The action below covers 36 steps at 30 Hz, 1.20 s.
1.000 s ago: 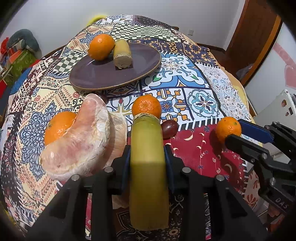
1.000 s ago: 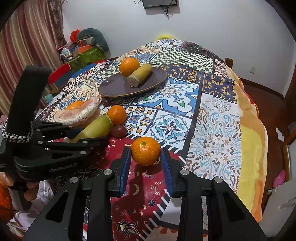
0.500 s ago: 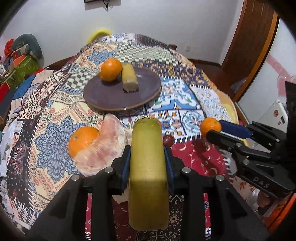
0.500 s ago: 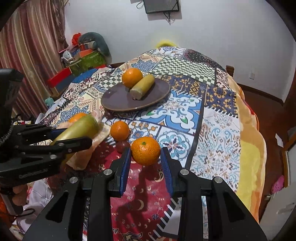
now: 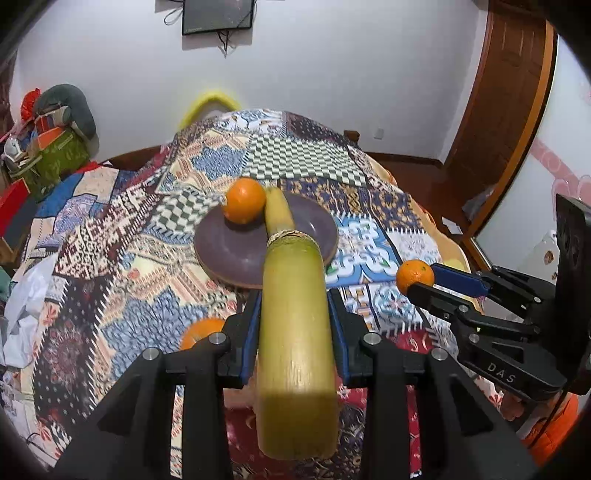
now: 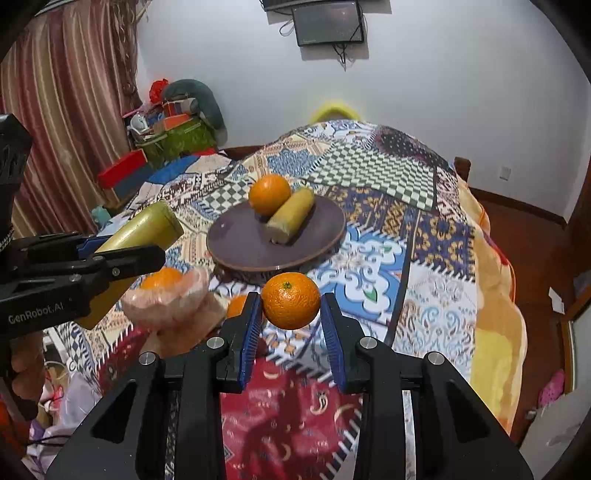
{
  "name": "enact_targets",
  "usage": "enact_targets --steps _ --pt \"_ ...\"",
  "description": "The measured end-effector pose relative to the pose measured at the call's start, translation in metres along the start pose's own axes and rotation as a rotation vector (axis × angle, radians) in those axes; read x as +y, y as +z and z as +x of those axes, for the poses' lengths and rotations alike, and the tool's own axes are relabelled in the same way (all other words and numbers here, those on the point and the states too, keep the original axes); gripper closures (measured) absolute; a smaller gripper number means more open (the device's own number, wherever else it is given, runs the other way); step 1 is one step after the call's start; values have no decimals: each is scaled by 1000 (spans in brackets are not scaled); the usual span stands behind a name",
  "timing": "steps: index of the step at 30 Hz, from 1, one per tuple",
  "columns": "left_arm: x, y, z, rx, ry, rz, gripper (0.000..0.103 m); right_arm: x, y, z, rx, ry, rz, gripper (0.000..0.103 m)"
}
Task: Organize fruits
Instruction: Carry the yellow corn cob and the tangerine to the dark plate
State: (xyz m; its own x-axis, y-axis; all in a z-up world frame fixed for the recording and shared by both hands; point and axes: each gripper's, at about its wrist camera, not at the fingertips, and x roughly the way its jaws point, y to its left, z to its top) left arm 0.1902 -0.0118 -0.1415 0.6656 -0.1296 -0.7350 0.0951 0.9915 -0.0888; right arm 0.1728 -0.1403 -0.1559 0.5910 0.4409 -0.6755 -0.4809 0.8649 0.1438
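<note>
- White walls, a wall-mounted screen (image 6: 328, 23) and a striped curtain (image 6: 70, 107) surround a table draped in a patchwork cloth (image 6: 373, 166).
- On that cloth sits a dark purple plate (image 6: 240, 251), already carrying an orange (image 6: 269, 194) and a short yellow-green cane piece (image 6: 291, 219) that touch each other.
- The left gripper (image 5: 293, 325) is clamped on a second yellow-green cane section (image 5: 295, 332), lifted clear of the cloth, its long axis running straight along the fingers toward the plate.
- The right gripper (image 6: 290, 321) pinches a small mandarin (image 6: 290, 301) between its blue pads, also held in the air.
- Both loads lie short of the plate, which is directly ahead of each gripper; from the left wrist view the cane's far end already overlaps the plate's near rim (image 5: 236, 278), so the left hand looks nearer.
- Bare plate surface shows in front of the resting pair, the likely spot for both.
- Near the left gripper, a peeled pomelo piece (image 6: 166, 302) and another orange (image 6: 162, 278) remain on the cloth.
</note>
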Motion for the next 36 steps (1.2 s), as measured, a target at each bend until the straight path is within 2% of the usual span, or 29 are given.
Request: enact_targets --steps 11,28,36 --pt "20 28 9 -42 15 -12 69 -1 31 11 -47 5 -17 73" --pt "31 73 62 -36 7 -6 69 -13 67 54 -64 1 -19 73" --pt "32 93 89 -30 30 10 69 -24 81 75 -73 -3 -18 73"
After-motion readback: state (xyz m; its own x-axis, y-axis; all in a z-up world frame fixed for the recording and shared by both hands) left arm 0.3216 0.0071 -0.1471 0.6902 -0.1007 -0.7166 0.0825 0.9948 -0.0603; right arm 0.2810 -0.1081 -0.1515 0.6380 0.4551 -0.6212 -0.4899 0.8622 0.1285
